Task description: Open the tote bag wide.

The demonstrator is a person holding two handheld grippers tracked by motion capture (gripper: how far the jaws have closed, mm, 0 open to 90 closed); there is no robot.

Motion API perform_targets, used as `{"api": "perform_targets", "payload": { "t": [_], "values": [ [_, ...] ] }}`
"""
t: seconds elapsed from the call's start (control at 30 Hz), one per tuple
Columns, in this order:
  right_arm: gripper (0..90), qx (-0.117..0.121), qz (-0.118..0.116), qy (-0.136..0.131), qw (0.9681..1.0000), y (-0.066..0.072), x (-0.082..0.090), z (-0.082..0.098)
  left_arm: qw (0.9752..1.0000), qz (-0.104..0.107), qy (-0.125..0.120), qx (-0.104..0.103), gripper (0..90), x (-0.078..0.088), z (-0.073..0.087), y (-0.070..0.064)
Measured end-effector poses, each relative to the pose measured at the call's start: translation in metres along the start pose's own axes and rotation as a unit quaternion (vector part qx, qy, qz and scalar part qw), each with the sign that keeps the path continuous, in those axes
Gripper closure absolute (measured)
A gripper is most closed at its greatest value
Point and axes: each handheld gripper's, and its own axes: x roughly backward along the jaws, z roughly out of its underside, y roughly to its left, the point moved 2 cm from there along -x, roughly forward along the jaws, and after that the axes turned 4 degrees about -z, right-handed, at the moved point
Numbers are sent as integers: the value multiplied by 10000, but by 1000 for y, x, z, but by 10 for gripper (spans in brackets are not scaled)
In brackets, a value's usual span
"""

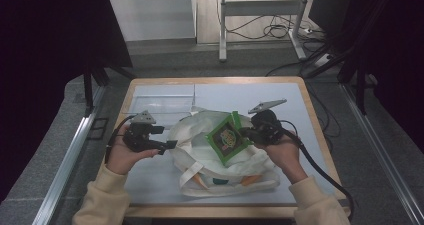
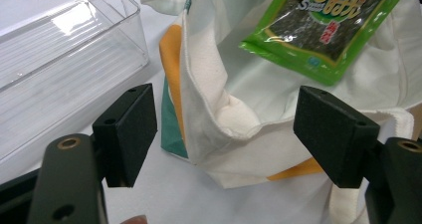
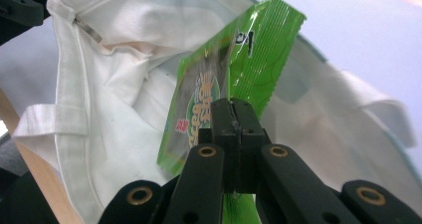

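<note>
- My right claw (image 3: pixel 234 115) is clenched on one edge of the green packet (image 3: pixel 219 104); its jaws meet on the foil with no gap showing.
- The packet stands up tilted from that claw, clear of the cloth, over the open mouth of the bag (image 3: pixel 114 50). In the high view the packet (image 1: pixel 228 137) sits just left of the right claw (image 1: pixel 248 131), above the middle of the bag (image 1: pixel 190 135).
- My left claw (image 2: pixel 226 134) is released: its jaws stand wide apart with nothing pressed between them.
- Straight ahead of the left claw, between its jaws, is the bag's rim (image 2: pixel 209 99), with an orange and teal print on the cloth. I cannot tell whether the pads touch it.
- Beyond the left claw's right jaw hangs the lower end of the packet (image 2: pixel 318 30).
- The bag lies slumped on the table (image 1: pixel 310 115) with its mouth gaping towards both claws. Inside I see only pale lining and folds; deeper in is hidden.
- A strap (image 3: pixel 50 119) lies off the rim to the left of the right claw.
- A clear tray (image 2: pixel 59 64) sits just beyond the left claw's left jaw, beside the bag. I see nothing in it.
- In the high view the tray (image 1: pixel 160 99) lies past the left claw (image 1: pixel 167 145), at the table's far side.
</note>
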Motion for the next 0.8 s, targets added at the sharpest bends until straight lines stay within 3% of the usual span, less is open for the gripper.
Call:
{"api": "perform_targets", "payload": {
  "t": [0.37,0.6,0.8],
  "values": [
    [898,108,-22,-79,9999,-4,11,-5,10000,44,0,-17,251,-2,-1,-2],
    [898,211,-59,-2,9998,-2,8,-4,9993,201,-108,-311,252,0,-12,-15],
    [898,231,-74,-33,9997,-3,10,-5,9995,222,-93,-193,253,0,-10,-11]
  ]
}}
